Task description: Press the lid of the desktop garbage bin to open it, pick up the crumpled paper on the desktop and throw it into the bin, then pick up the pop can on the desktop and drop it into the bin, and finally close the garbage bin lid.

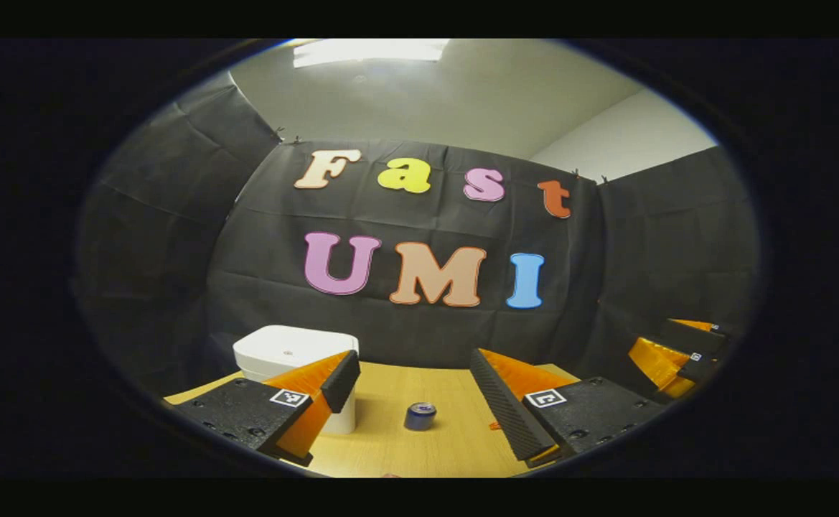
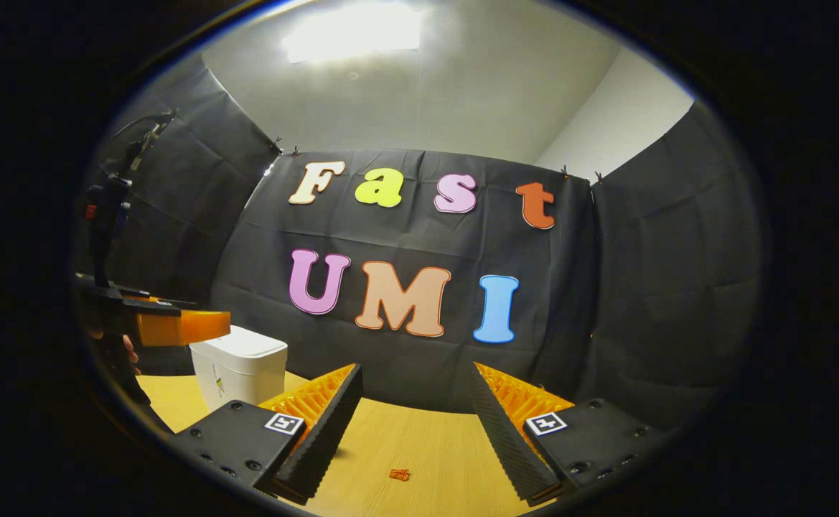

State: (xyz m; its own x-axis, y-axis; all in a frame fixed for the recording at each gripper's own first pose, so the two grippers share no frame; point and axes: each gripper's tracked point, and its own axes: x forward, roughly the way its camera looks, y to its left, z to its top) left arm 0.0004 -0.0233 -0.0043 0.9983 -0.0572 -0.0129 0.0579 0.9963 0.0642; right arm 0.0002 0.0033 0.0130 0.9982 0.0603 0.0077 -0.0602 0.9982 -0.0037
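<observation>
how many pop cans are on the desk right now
1. The pop can stands upright on the wooden desk, to the right of the white garbage bin. Others may be hidden behind the grippers.

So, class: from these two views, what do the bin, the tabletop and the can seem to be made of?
Bin: probably plastic, white and smooth with rounded moulded edges and a faint sheen.
Tabletop: wood or wood-look laminate, pale with fine straight grain, matte.
Can: likely metal, dark blue with a shiny rim, though too small to be sure.
</observation>
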